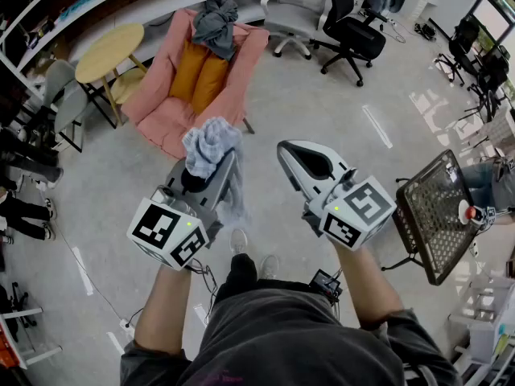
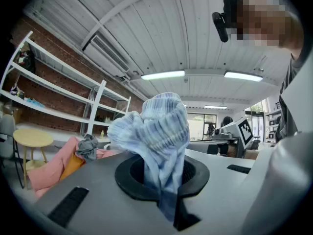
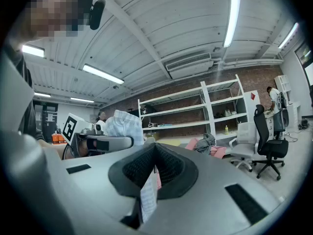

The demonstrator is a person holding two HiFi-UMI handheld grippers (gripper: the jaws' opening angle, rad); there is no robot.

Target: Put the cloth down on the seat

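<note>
Near the person, on the left, the left gripper (image 1: 220, 167) is clamped on the pale blue cloth (image 1: 211, 143), bunched above its jaws for carrying. The pink chair (image 1: 161, 103) stands far off, well apart. The right gripper (image 1: 291, 155) is closed, idle, no cloth in it.

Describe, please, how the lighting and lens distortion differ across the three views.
Head view: even overhead light, pale glare patches on the floor, room edges bowed outward. Left gripper view: strong fisheye with black corners, ceiling lights blown out, the cloth sharp up close. Right gripper view: same fisheye and dark rim, with a bright light strip overhead.
</note>
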